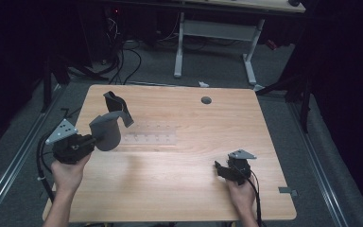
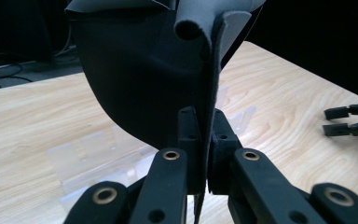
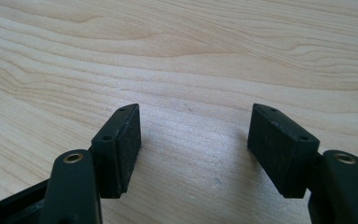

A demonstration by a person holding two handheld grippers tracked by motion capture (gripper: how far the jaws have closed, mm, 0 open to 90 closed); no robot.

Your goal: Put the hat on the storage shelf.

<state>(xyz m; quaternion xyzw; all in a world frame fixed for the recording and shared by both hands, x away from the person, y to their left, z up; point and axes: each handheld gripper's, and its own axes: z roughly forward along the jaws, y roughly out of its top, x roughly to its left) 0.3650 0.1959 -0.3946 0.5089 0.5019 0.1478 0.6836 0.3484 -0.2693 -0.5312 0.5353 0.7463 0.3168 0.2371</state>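
A: Where's the grey cloth [image 1: 108,130]?
B: Lifted off the table [image 1: 179,184] at the left, pinched in the left gripper [image 1: 90,139].
A: And the right gripper [image 1: 220,169]?
B: Wide, holding nothing, near right. Placing the cloth seems left to do.

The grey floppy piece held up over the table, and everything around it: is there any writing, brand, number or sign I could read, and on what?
None: no readable text in any view.
The grey sheet, pinched in the left gripper, is plain on both sides.
The wooden table bears only grain.
The clear plastic holder on it shows faint marks, too blurred to read.
The right gripper, open, has bare black pads.
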